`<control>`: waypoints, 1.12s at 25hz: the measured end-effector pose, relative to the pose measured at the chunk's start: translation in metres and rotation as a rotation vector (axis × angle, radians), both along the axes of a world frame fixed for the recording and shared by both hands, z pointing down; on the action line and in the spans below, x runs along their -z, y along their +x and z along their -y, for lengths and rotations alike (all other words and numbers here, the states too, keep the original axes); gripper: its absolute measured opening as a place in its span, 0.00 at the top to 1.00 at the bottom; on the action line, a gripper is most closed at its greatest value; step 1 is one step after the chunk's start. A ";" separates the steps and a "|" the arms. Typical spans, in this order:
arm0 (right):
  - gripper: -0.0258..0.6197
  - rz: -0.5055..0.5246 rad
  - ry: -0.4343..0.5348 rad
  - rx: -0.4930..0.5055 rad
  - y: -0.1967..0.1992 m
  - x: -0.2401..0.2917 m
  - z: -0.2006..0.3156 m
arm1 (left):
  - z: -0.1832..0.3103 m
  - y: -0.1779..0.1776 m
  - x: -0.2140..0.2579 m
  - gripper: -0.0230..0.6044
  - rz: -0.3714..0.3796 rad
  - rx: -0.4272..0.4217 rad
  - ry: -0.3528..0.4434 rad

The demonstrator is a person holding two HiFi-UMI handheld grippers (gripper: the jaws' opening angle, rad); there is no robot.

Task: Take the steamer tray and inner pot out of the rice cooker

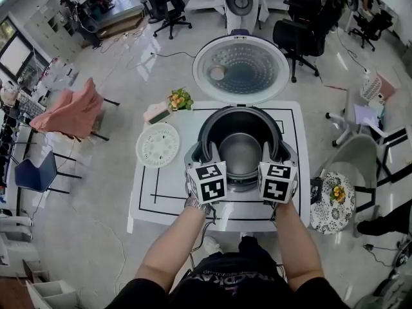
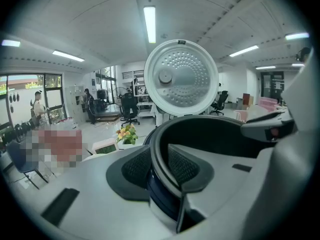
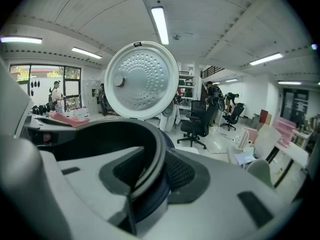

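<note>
The open rice cooker [image 1: 291, 154] stands on the white table [image 1: 166, 198], its lid [image 1: 241, 68] tipped back. The dark inner pot [image 1: 240, 154] sits inside it. A white perforated steamer tray [image 1: 158, 145] lies flat on the table to the left of the cooker. My left gripper [image 1: 207, 150] straddles the pot's near left rim [image 2: 161, 134], one pad inside and one outside, both against the rim. My right gripper [image 1: 270, 150] straddles the near right rim [image 3: 156, 149] the same way. Both arms reach in from the bottom of the head view.
A small pot of flowers [image 1: 180, 99] and a box [image 1: 156, 113] stand at the table's far left corner. Black office chairs [image 1: 298, 34] and a pink-draped chair [image 1: 71, 111] stand on the floor around. A round patterned stool [image 1: 333, 201] is close at the right.
</note>
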State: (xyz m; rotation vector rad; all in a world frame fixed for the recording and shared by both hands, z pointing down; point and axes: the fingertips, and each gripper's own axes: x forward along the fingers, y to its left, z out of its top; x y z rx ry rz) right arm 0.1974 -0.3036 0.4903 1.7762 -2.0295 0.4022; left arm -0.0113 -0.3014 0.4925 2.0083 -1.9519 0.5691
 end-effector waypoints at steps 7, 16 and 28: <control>0.78 0.018 0.011 -0.022 0.005 0.005 -0.004 | -0.005 0.000 0.008 0.81 -0.028 0.023 0.017; 0.81 0.038 0.073 -0.043 0.005 0.027 -0.008 | -0.011 -0.003 0.019 0.81 -0.045 0.038 0.053; 0.81 0.065 0.152 -0.062 0.001 0.066 -0.014 | -0.017 -0.009 0.060 0.82 -0.081 0.029 0.132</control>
